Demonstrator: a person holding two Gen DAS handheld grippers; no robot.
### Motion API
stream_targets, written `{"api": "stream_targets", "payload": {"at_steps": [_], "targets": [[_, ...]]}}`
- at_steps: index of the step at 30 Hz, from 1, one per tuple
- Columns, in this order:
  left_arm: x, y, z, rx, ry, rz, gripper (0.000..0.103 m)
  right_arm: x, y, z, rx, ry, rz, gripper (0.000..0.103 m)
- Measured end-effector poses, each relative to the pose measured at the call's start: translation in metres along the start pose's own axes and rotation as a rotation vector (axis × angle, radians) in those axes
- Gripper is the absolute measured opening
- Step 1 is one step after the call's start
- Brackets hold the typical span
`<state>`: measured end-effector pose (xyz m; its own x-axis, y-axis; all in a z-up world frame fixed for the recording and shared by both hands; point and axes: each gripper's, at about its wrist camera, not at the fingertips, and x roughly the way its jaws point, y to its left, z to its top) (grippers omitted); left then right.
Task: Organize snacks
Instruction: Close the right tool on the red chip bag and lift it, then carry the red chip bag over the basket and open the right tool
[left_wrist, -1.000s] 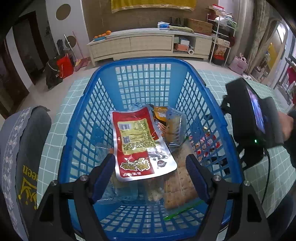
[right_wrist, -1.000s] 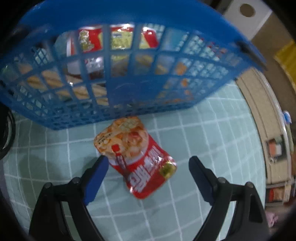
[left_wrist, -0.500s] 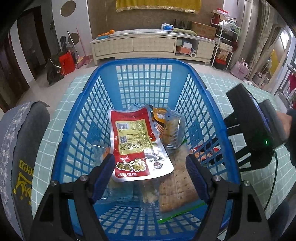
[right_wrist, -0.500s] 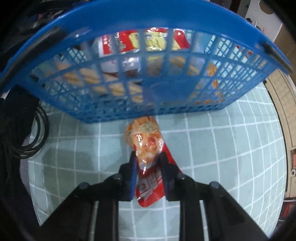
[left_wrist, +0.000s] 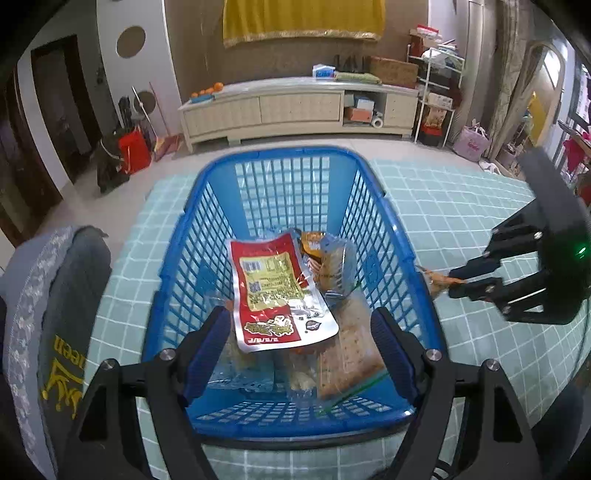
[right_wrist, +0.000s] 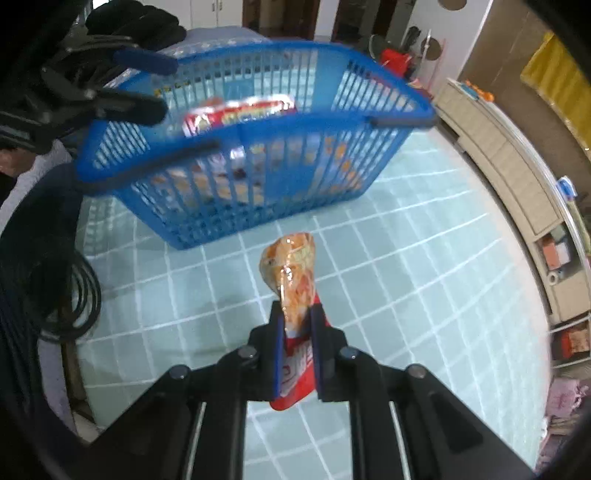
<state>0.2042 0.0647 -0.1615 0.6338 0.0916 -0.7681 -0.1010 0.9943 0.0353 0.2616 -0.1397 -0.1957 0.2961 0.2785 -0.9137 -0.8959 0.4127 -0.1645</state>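
A blue plastic basket (left_wrist: 376, 206) stands on the tiled tablecloth and holds several snack packs, with a red and yellow pack (left_wrist: 275, 291) on top and crackers (left_wrist: 347, 350) beside it. My left gripper (left_wrist: 299, 347) is open and empty above the basket's near end. My right gripper (right_wrist: 298, 314) is shut on a red and orange snack pouch (right_wrist: 291, 273), held above the table to the right of the basket (right_wrist: 258, 177). It also shows in the left wrist view (left_wrist: 458, 284), with the pouch tip (left_wrist: 434, 282) at its fingertips.
A grey chair back (left_wrist: 44, 314) stands at the table's left side. Black cables (right_wrist: 70, 288) hang at the table edge. A long cabinet (left_wrist: 295, 107) lines the far wall. The tablecloth (right_wrist: 406, 258) spreads right of the basket.
My right gripper closed on the pouch lying beside the basket and lifted it up and away from the table. My left gripper stayed open and drew back slightly above the basket.
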Motion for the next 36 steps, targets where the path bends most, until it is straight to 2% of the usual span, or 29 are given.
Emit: {"api": "stream_targets", "payload": {"at_steps": [4,6,9,14,18,24,29,36], "targets": [[-0.024,0.001,0.002,0.013,-0.048,-0.017,0.077,-0.030,0.017,0.023,0.009,-0.033,-0.067,0.016],[-0.035,0.002,0.003,0.024,-0.069,-0.027,0.077,-0.049,0.022,0.017,0.016,-0.058,-0.098,0.016],[-0.049,0.004,0.007,0.050,-0.100,-0.026,0.077,-0.071,0.027,0.028,0.029,-0.098,-0.129,0.016],[-0.068,0.010,0.009,0.077,-0.141,-0.029,0.077,-0.099,0.038,0.046,0.042,-0.148,-0.157,0.016],[-0.072,0.021,0.009,0.077,-0.147,-0.040,0.077,-0.120,0.043,0.065,0.097,-0.188,-0.148,0.016],[-0.064,0.040,0.008,0.072,-0.136,-0.037,0.077,-0.109,0.055,0.088,0.179,-0.204,-0.145,0.016],[-0.050,0.050,0.010,0.067,-0.114,-0.041,0.077,-0.090,0.049,0.104,0.265,-0.189,-0.139,0.016],[-0.030,0.067,0.014,0.054,-0.085,-0.084,0.077,-0.064,0.040,0.117,0.334,-0.165,-0.131,0.017]]}}
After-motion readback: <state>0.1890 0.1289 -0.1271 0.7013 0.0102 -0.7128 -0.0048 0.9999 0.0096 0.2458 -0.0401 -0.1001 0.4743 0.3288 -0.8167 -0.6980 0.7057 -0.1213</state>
